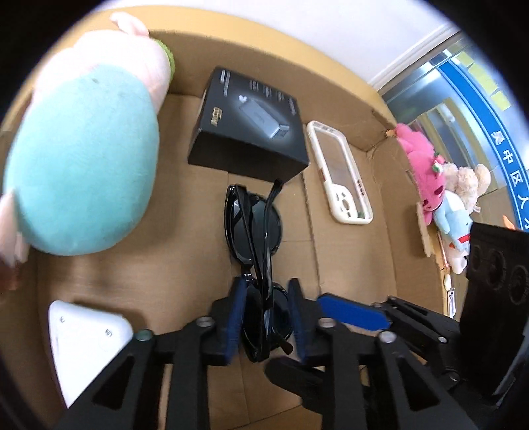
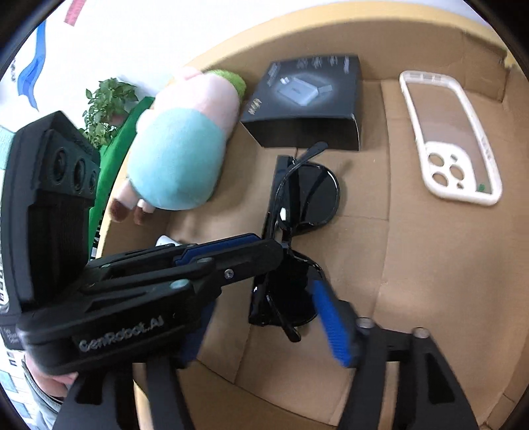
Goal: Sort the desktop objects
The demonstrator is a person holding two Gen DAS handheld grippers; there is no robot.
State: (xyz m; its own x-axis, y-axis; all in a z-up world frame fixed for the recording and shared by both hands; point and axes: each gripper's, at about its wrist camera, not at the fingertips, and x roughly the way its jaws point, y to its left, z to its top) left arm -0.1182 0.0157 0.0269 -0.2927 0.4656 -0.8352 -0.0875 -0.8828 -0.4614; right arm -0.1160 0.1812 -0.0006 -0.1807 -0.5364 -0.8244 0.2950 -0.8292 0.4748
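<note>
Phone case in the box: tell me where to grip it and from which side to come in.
Grip the phone case across one long side rail, coming straight down from above. It lies flat on the cardboard box floor, apart from the sunglasses and black carton, so only its raised rim offers the fingers something; one pad probably goes inside the open frame, one outside.

Wall: a plain white wall (image 1: 281, 29) is seen behind the scene, evenly lit (no lamp is shown).
Door frame: a white frame (image 1: 413, 56) is set at the wall's right end.
Glazing: metal-framed glass (image 1: 439, 96) is seen past the frame, crossed by a blue band with white characters (image 1: 496, 132); yellow notes (image 1: 486, 76) are stuck near its top.
Plant: a leafy green plant (image 2: 105, 106) is placed against the white wall.
Wall marks: a blue shape (image 2: 31, 79) and a pink strip (image 2: 74, 11) are carried on that wall.
Green surface: a bright green surface (image 2: 112, 158) is seen below the plant (its kind cannot be told).
</note>
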